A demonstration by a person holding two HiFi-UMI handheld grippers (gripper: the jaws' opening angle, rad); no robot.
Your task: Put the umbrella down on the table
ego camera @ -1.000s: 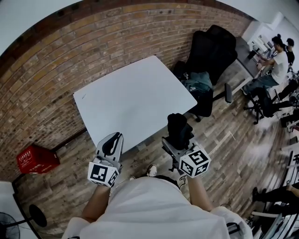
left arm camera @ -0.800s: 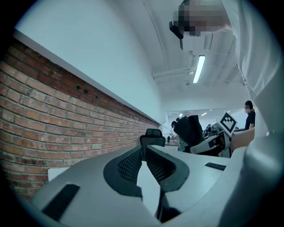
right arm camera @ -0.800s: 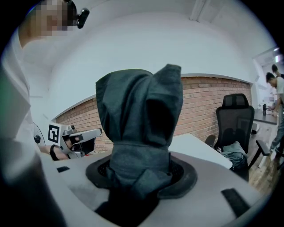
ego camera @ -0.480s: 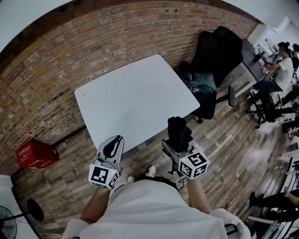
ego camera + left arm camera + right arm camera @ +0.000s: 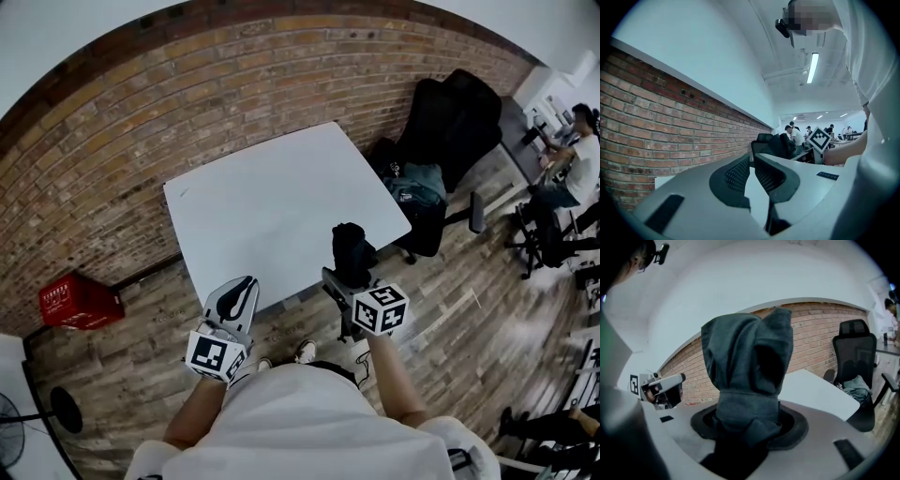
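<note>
Right gripper (image 5: 349,274): jaws clamped on the umbrella (image 5: 352,246), a folded one in dark grey fabric. It stands roughly upright out of the jaws, at the near right edge of the table (image 5: 272,202). I cannot tell whether its lower end touches the top. Left gripper (image 5: 246,281): jaws drawn together, nothing between them, held level just off the table's near edge. Surface: white rectangular top, bare apart from a small dark mark near the far left corner. Room: brick wall (image 5: 141,103) runs behind the table, with a white wall above it. Floor (image 5: 469,309) is wood planks. A red crate (image 5: 80,302) sits on the floor left of the table, against the wall. A black office chair (image 5: 455,108) stands off the table's right corner, with a teal bundle (image 5: 417,183) on its seat. People sit at desks far right. A ceiling strip light (image 5: 812,68) is lit.
</note>
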